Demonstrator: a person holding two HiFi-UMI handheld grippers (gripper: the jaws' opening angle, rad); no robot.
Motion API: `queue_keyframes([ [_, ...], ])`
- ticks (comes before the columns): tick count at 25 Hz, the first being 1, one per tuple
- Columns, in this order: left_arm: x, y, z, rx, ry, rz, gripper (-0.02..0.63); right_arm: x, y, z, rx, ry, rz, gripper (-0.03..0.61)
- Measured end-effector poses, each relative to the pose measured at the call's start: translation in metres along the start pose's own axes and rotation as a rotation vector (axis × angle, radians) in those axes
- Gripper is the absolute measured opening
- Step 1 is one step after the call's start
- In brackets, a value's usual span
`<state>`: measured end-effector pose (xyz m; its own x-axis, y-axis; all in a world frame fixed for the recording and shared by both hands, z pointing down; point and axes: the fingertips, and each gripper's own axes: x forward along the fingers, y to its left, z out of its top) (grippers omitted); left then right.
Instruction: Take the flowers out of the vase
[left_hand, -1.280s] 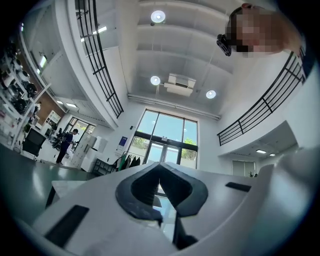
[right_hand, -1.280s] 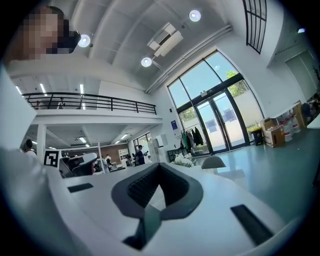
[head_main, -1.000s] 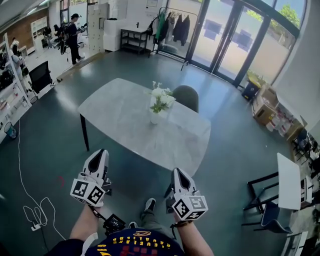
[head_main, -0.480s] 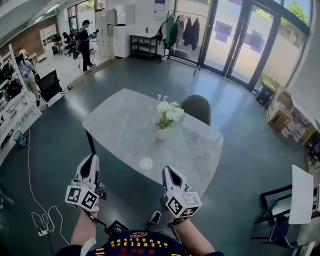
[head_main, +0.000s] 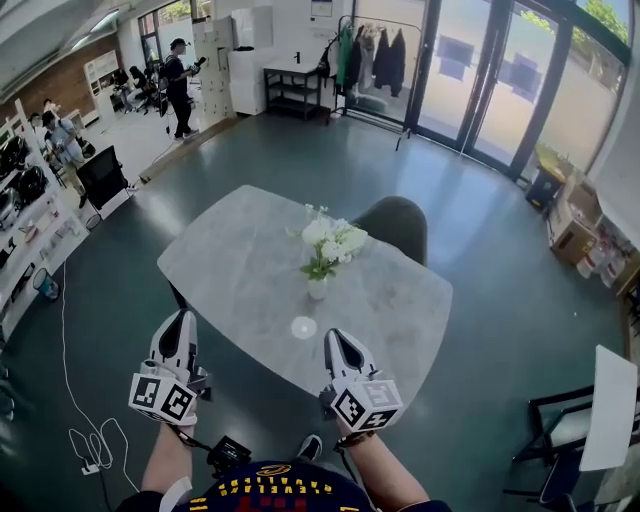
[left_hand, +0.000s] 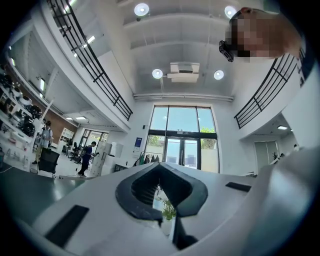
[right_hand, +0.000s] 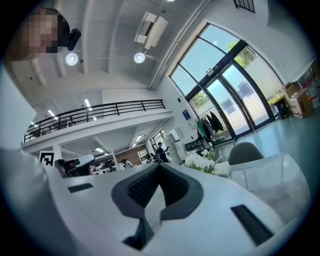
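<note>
A small white vase with white flowers and green stems stands near the middle of the grey marble table. Both grippers hover short of the table's near edge, well apart from the vase. My left gripper is shut and holds nothing. My right gripper is also shut and empty. Through the left gripper's shut jaws the green stems show far ahead. The right gripper view has the white flowers beyond its jaw tips, to the right.
A dark round-backed chair stands behind the table. A bright light spot lies on the tabletop near the vase. A cable trails on the floor at left. A white side table stands at right. People stand far back left.
The view has closed in on the table; the vase and table edge sit nearer to both grippers than a second ago. Both grippers stay shut.
</note>
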<state>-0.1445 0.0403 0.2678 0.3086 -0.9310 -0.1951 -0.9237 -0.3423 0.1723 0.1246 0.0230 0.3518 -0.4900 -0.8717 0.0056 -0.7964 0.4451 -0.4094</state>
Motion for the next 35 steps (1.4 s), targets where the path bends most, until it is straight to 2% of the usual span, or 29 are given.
queue_keyframes([
  [5,0.022,-0.007,0.002,0.003,-0.01,0.008,0.003,0.012,-0.017,0.008,0.007,0.0,0.017,0.005],
  [13,0.047,-0.025,0.002,0.012,-0.022,-0.029,0.003,0.01,-0.037,0.022,0.01,-0.023,0.001,0.005],
  [22,0.099,-0.043,-0.017,-0.028,-0.012,-0.138,0.003,0.005,-0.077,0.039,-0.007,-0.07,-0.114,0.005],
  [29,0.143,-0.018,-0.027,-0.07,-0.004,-0.193,0.003,0.034,-0.086,0.043,-0.023,-0.076,-0.182,0.005],
  [35,0.185,0.02,-0.038,-0.095,0.018,-0.228,0.003,0.076,-0.087,0.034,-0.021,-0.068,-0.223,0.005],
])
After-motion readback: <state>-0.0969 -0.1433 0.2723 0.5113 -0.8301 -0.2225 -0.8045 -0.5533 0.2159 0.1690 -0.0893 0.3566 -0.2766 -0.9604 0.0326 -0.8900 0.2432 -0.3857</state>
